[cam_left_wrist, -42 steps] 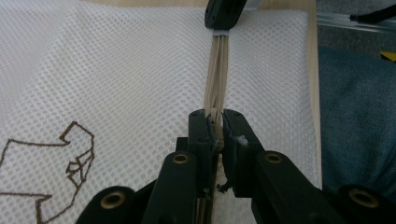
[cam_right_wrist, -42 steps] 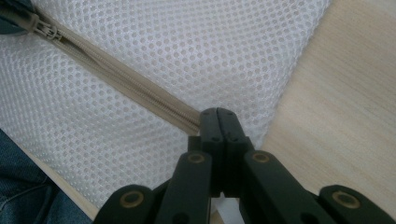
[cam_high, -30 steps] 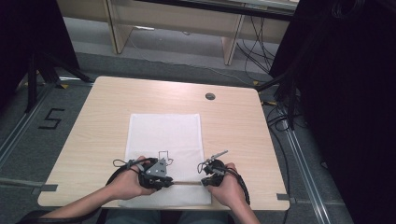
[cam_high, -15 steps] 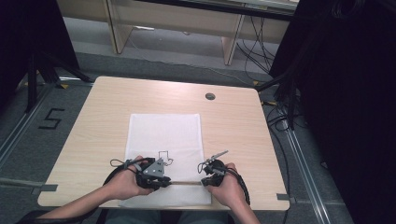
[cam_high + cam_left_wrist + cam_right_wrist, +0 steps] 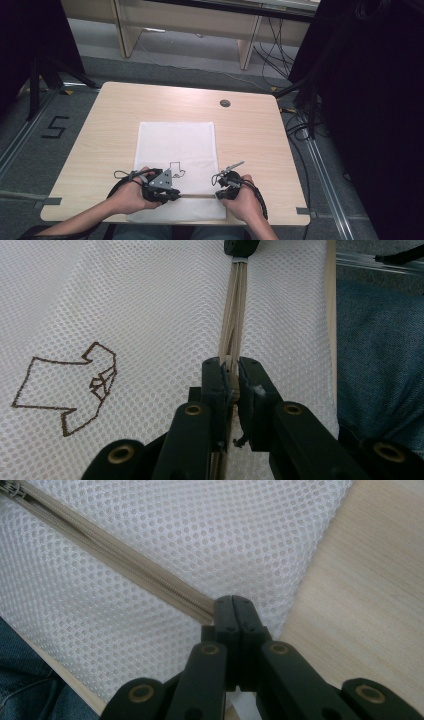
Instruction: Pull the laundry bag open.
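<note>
**Mesh bag pinned at both ends of its zipper**

The mesh bag (image 5: 176, 150), white and netted, lies flat on the middle of the light wood desk (image 5: 105, 120), its long side running from 12 to 6 o'clock in the high view, and its near edge reaches the desk's 6 o'clock rim. A brown outline drawing (image 5: 67, 390) marks the mesh, at about 9 o'clock from the left tongs in the left gripper view.

A beige zipper (image 5: 196, 196) runs across the bag's near end, from 9 to 3 o'clock in the high view, stretched between the two tools.

The left hand (image 5: 131, 197) sits at the bag's 7 o'clock corner and holds the left tongs (image 5: 230, 375). They are clenched on the zipper: in the left gripper view the beige tape passes straight between the two black jaws and runs on toward 12 o'clock, where the other tool's dark tip meets it.

The right hand (image 5: 246, 200) sits at the bag's 5 o'clock corner, beside the mesh's edge. The right tongs (image 5: 234, 611) are pressed fully together on the end of the zipper, the tape coming in from 10 o'clock in the right gripper view and ending at the jaw tips, with bare desk wood just beyond at 3 o'clock.

A small dark round grommet (image 5: 225, 103) is set in the desk at about 1 o'clock from the bag, well apart from it.
</note>
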Demonstrator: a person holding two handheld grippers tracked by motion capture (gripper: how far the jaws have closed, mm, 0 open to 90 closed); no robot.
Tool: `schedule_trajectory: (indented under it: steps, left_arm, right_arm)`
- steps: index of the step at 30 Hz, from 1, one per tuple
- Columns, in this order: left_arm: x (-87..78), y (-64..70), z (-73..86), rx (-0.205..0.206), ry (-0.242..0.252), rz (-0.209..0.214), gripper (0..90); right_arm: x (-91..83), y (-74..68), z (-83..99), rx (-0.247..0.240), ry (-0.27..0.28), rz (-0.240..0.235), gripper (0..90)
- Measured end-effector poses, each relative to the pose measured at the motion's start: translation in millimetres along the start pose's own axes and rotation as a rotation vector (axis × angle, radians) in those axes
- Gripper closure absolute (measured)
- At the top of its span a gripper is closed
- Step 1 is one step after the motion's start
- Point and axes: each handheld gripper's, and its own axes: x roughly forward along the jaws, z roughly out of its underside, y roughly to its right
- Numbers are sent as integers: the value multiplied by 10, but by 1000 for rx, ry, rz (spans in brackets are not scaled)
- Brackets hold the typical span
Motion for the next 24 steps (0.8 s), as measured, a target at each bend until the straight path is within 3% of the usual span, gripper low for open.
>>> schedule_trajectory:
  steps: [5,17,19,24]
  left_arm:
    - [-5,-1,3,13,-11,-6,820]
    - [-45,-15,51,-17,6,7,820]
    - [-55,-16,54,-2,-6,-3,819]
    - [-57,-14,54,-7,-4,2,819]
  right_arm:
    - [0,-4,-3,-1,-2,6,900]
    - [-3,-8,-2,12,-6,5,900]
    - [-2,-5,-2,11,-5,4,900]
    - [-1,-3,-2,12,-3,3,900]
